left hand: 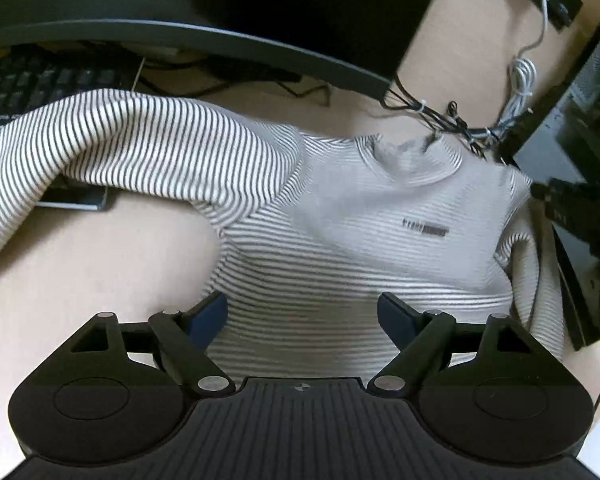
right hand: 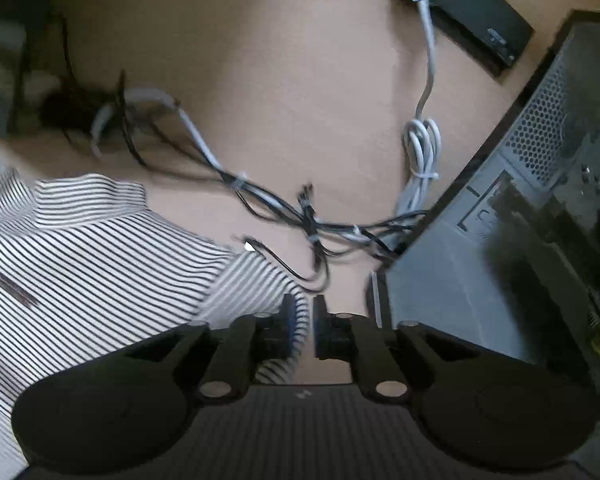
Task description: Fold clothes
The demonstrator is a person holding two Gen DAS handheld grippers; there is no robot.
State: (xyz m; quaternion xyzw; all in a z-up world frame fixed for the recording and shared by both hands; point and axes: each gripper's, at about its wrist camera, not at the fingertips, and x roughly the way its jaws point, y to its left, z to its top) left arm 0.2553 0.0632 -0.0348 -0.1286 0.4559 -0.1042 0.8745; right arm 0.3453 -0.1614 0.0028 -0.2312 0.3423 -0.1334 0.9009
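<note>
— Beige worktop point(left hand: 80, 280), cluttered with cables point(right hand: 308, 220) and a computer case point(right hand: 500, 240): where is the striped shirt point(left hand: 340, 240)?

— Spread front-up across it, one sleeve point(left hand: 120, 140) draped over a keyboard point(left hand: 28, 84).

— And the grippers?

— Left gripper point(left hand: 302, 312) hovers over the shirt's body, jaws wide apart. Right gripper point(right hand: 303, 320), jaws nearly together, pinches the other sleeve's point(right hand: 260, 280) edge.

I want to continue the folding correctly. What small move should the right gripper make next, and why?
Probably draw the right gripper inward, over the body of the white shirt with thin black stripes. Its narrow jaws seem to pinch the striped sleeve edge, which lies beside the tangled black and white cables. The left gripper is open above the shirt.
</note>
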